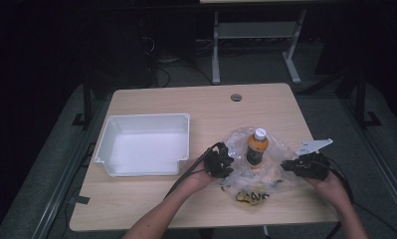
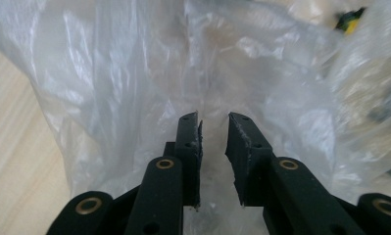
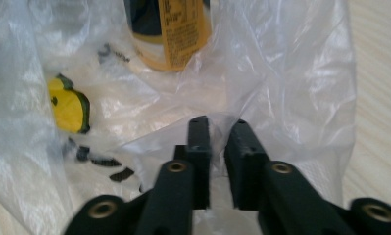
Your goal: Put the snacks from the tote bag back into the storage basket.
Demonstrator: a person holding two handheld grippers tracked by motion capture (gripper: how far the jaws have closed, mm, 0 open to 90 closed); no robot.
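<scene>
Item: clear plastic bag (image 1: 265, 164), near-right on tabletop (image 1: 151, 209), bottle (image 1: 257, 147) upright inside.
L tongs (image 2: 213, 128) pinch bag's left edge, R tongs (image 3: 221, 128) its right edge; prob. to spread mouth.
White bin (image 1: 111, 129) left, apart.

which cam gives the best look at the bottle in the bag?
High view: the bottle stands upright inside the clear plastic bag, white cap, orange body and dark label all visible, between the left gripper and right gripper. The right gripper view catches just its lower labelled part. The left gripper view gives crumpled bag film.
</scene>
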